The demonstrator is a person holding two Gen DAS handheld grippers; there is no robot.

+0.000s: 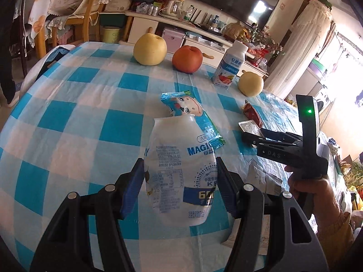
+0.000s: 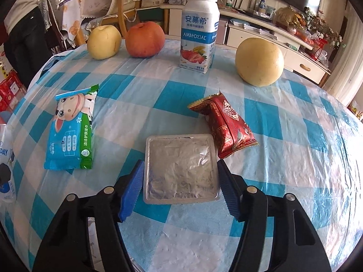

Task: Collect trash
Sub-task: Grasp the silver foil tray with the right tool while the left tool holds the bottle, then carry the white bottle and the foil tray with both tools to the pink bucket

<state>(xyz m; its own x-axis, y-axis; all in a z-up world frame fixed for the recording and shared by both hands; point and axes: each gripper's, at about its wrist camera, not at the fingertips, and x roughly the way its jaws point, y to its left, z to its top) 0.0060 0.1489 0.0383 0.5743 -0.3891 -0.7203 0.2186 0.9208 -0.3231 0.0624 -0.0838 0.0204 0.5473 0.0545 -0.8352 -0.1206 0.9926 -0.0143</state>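
Observation:
My left gripper [image 1: 179,159] is shut on a white plastic drink bottle [image 1: 179,181], both blue pads against its sides, its open top pointing away over the checked tablecloth [image 1: 79,113]. The bottle [image 2: 5,158] also shows at the left edge of the right wrist view. A blue wet-wipe pack [image 1: 181,106] [image 2: 72,127] lies just beyond its top. My right gripper [image 2: 180,162] [image 1: 247,133] has its pads on both edges of a square silver foil tray [image 2: 179,154] [image 1: 249,125]. A red snack wrapper [image 2: 226,122] [image 1: 251,113] lies beside the tray's far right corner.
Two yellow pears [image 2: 104,42] [image 2: 259,61], a red apple [image 2: 145,39] and an upright yoghurt bottle [image 2: 199,27] stand along the table's far side. A clear flat packet [image 1: 265,181] lies under the right gripper. A person [image 2: 18,34] stands at the back left.

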